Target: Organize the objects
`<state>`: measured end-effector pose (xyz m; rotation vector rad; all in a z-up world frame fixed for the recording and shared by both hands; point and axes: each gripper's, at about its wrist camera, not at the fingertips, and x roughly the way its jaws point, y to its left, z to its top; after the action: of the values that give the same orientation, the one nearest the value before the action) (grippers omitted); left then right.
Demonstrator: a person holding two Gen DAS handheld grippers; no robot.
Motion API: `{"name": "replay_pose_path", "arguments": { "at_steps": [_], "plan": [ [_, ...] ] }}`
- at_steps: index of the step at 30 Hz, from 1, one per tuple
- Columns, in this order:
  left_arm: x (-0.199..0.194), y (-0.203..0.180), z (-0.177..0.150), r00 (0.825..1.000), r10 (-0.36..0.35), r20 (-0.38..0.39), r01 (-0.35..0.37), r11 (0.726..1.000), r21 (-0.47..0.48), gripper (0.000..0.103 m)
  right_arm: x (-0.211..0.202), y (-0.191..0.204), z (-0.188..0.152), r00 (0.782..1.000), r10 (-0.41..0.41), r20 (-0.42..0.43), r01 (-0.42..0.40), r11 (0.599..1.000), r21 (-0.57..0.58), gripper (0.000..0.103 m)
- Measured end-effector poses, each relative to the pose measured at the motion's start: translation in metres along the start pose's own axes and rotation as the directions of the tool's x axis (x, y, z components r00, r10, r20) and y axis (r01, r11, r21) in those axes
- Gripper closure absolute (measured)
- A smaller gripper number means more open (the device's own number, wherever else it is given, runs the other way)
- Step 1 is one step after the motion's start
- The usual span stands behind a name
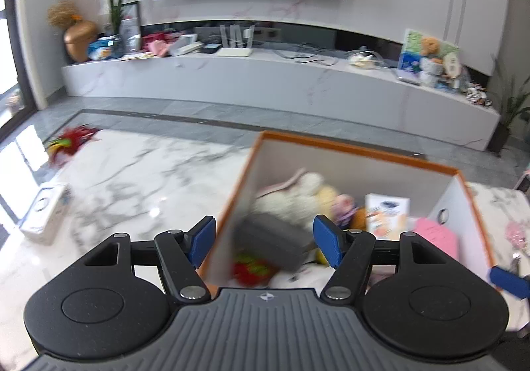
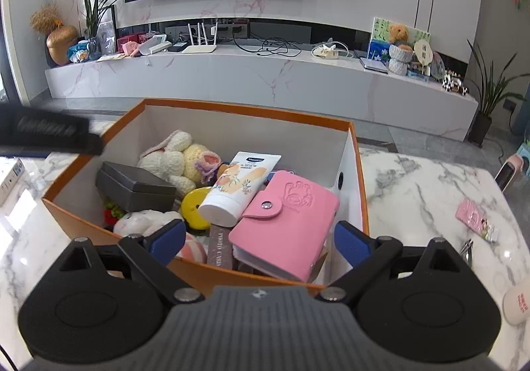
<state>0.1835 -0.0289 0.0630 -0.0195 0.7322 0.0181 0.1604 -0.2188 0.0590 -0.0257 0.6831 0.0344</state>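
Looking down the right wrist view, one orange box (image 2: 359, 172) with white inner walls fills the middle of the frame, sitting on the marble bench (image 2: 430, 185). Counting what's inside: one pink snap wallet (image 2: 288, 222) lower right, one white lotion tube (image 2: 240, 187) lying tilted against it, one grey tin (image 2: 135, 187) at the left, one yellow round thing (image 2: 193, 205) between tin and tube, one cream crochet bunny (image 2: 169, 155) toward the back, plus a white plush (image 2: 142, 220) at the near left edge. The right claw (image 2: 260, 243) hangs open over the near rim, nothing between its two blue pads. In the left wrist view the left claw (image 1: 265, 240) is open too, pads clear of the blurred grey tin (image 1: 275, 240) below. Outside the box, lower right: one pink packet (image 2: 477, 220) and one nail clipper (image 2: 467, 250).
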Motion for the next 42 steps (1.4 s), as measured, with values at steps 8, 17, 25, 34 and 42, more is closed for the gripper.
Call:
{"name": "replay_pose_path", "arguments": {
  "at_steps": [8, 17, 25, 34, 42],
  "plan": [
    [-0.017, 0.024, -0.018, 0.999, 0.011, -0.041, -0.010, 1.000, 0.025, 0.026, -0.018, 0.006, -0.003, 1.000, -0.030, 0.008, 0.030, 1.000, 0.003, 0.006],
    [-0.040, 0.019, -0.037, 0.999, 0.001, -0.035, 0.003, 0.995, 0.102, 0.026, -0.036, 0.012, -0.007, 0.999, -0.052, 0.007, 0.052, 0.998, -0.022, 0.006],
    [-0.044, 0.015, -0.041, 0.998, -0.045, -0.051, 0.050, 0.994, 0.101, 0.026, -0.042, 0.011, -0.010, 0.997, -0.071, 0.005, 0.071, 0.997, -0.033, 0.006],
    [-0.041, 0.007, -0.043, 0.997, -0.057, -0.058, 0.063, 0.992, 0.113, 0.014, -0.039, 0.010, -0.013, 0.995, -0.095, -0.007, 0.094, 0.994, -0.056, 0.005],
    [-0.039, 0.014, -0.041, 0.994, -0.082, -0.069, 0.086, 0.995, 0.053, 0.013, -0.038, 0.010, -0.014, 0.995, -0.103, -0.014, 0.101, 0.992, -0.071, 0.005]
  ]
}}
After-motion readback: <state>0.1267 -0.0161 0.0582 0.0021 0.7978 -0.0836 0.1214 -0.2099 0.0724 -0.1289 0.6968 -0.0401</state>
